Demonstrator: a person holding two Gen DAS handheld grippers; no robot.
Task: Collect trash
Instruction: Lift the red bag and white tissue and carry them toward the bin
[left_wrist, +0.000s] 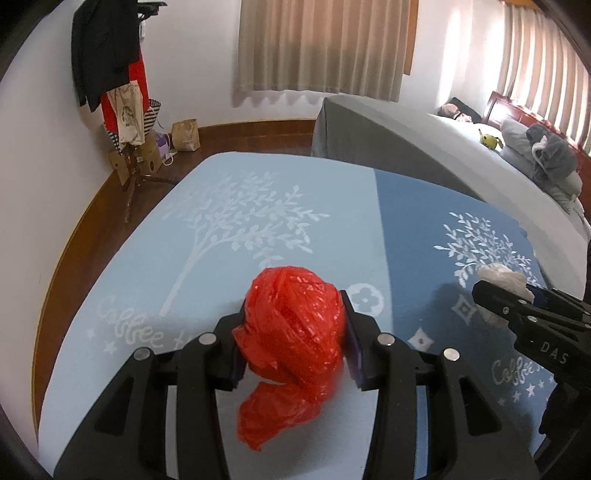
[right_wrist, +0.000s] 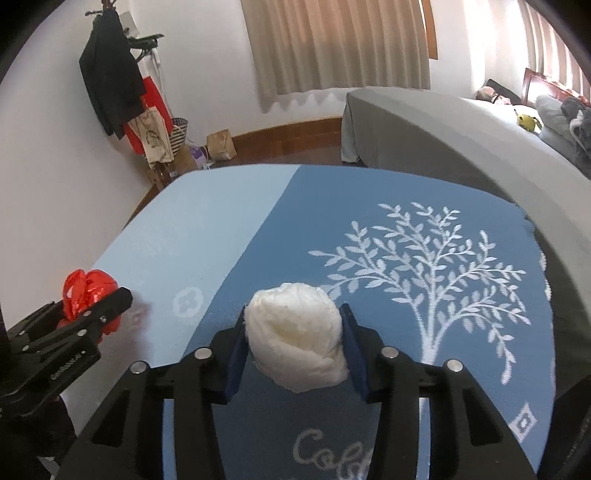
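Note:
My left gripper (left_wrist: 293, 314) is shut on a crumpled red plastic bag (left_wrist: 291, 332), held over the light blue half of the tablecloth (left_wrist: 184, 258). The bag's tail hangs down between the fingers. My right gripper (right_wrist: 293, 321) is shut on a crumpled white plastic wad (right_wrist: 295, 343) over the dark blue half of the cloth (right_wrist: 369, 206). In the left wrist view the right gripper (left_wrist: 491, 291) shows at the right edge with the white wad (left_wrist: 502, 278). In the right wrist view the left gripper (right_wrist: 110, 295) shows at the left edge with the red bag (right_wrist: 86, 291).
A grey bed (left_wrist: 424, 147) with pillows and a yellow plush (left_wrist: 489, 140) stands beyond the table on the right. A coat stand with clothes and bags (left_wrist: 122, 92) is in the far left corner, with a paper bag (left_wrist: 186, 134) on the wooden floor.

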